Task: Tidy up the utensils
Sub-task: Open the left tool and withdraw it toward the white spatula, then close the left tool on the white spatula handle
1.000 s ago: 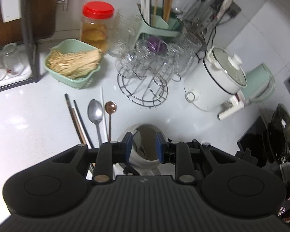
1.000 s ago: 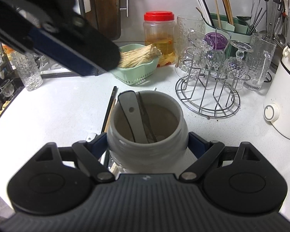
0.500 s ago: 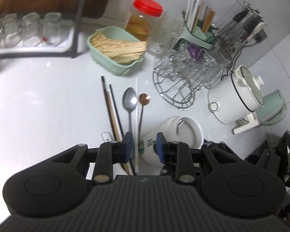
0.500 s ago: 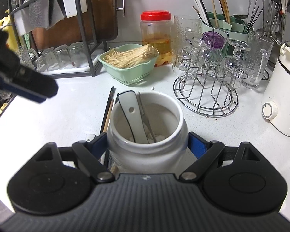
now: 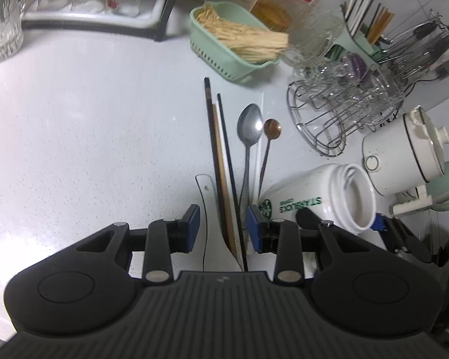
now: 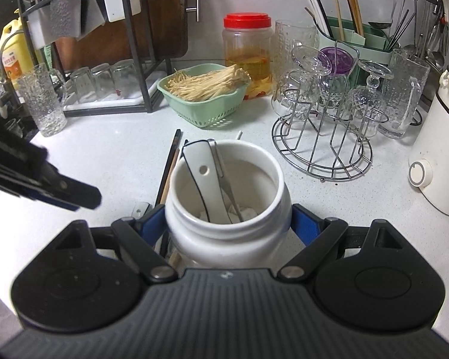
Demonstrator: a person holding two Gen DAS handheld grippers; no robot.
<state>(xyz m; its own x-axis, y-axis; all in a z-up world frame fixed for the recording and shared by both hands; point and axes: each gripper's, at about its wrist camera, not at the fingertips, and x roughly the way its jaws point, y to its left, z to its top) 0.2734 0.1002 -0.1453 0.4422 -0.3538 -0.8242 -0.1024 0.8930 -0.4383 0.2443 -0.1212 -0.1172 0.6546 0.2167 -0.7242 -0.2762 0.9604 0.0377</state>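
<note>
Left tongs point(image 5: 223, 227): jaws opening, straddling chopsticks point(image 5: 217, 161) and white spoon point(image 5: 212, 224), gripping nothing.
Right tongs point(image 6: 227, 224): clamping jar point(image 6: 227, 209).
Advice: centering on one piece before closing.

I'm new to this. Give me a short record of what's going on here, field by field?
Holder: white jar, clamped upright by the right gripper
Already inside: white spoon, metal utensil
Still on counter: chopsticks, steel spoon, copper spoon, white ceramic spoon
Left gripper: jaws opening over the utensil handles, gripping nothing
</note>
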